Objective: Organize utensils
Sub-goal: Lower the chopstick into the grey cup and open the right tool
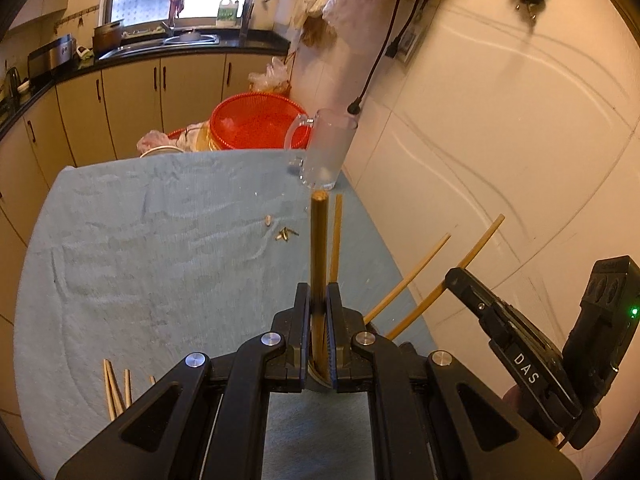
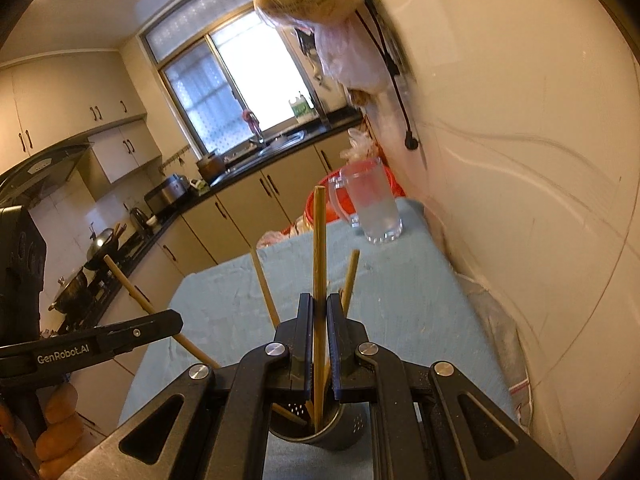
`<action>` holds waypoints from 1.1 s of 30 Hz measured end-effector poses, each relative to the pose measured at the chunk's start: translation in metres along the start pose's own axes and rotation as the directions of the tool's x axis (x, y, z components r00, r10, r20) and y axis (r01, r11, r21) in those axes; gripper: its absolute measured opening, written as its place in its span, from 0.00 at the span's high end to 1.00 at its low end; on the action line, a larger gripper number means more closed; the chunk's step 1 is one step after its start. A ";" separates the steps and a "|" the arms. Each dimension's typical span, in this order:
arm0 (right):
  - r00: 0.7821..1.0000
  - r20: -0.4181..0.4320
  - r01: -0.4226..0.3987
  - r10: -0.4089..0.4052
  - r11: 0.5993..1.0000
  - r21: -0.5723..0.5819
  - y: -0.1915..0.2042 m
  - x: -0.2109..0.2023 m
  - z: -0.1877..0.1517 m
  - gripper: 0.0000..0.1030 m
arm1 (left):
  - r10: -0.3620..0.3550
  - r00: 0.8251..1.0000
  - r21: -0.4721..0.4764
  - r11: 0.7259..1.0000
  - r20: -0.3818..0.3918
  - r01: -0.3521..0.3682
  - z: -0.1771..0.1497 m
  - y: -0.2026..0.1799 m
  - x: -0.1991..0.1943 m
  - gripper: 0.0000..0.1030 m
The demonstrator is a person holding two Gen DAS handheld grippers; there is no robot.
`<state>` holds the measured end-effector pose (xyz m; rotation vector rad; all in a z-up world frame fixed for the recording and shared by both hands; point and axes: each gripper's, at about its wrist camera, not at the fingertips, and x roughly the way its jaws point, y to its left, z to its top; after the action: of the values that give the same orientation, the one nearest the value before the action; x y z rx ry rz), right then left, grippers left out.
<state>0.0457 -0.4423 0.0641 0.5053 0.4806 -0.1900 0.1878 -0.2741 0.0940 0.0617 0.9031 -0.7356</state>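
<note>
Left gripper (image 1: 319, 312), right gripper (image 2: 319, 320): fingers clamp chopsticks.

A bright window (image 2: 224, 92) sits above a black countertop (image 1: 168, 50) with a steel sink (image 1: 192, 38), over beige base cabinets (image 1: 132, 92). Upper cabinets (image 2: 60, 108) and a dark range hood (image 2: 44, 168) line the left wall. A scuffed cream wall (image 1: 500, 120) runs along the right side.

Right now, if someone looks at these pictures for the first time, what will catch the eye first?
First, the left gripper and the right gripper, each shut on a wooden chopstick pointing up. Below the right one stands a dark perforated holder with more chopsticks inside. Farther back, a glass mug stands on the blue cloth near the wall.
</note>
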 end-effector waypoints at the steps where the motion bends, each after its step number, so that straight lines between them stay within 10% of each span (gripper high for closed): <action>1: 1.000 -0.009 0.000 0.000 1.000 0.002 -0.001 0.003 -0.002 0.93 | 0.002 1.000 -0.001 1.000 -0.005 -0.002 -0.001 0.000 0.002 0.94; 22: 1.000 -0.009 0.016 -0.016 1.000 -0.015 0.002 -0.003 -0.003 0.92 | 0.010 1.000 -0.013 1.000 0.000 -0.010 -0.003 0.006 0.010 0.92; 26: 1.000 0.025 0.018 -0.017 0.999 -0.036 0.010 -0.022 -0.004 0.91 | 0.011 0.999 -0.018 1.000 0.030 -0.010 -0.003 0.008 -0.004 0.78; 33: 0.998 0.063 -0.012 0.019 0.994 -0.105 0.032 -0.051 -0.021 0.70 | 0.019 0.995 -0.023 1.000 0.096 -0.017 -0.014 0.016 -0.042 0.68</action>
<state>0.0023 -0.4011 0.0862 0.3990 0.4220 -0.1643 0.1709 -0.2337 0.1119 0.0146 0.8180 -0.7058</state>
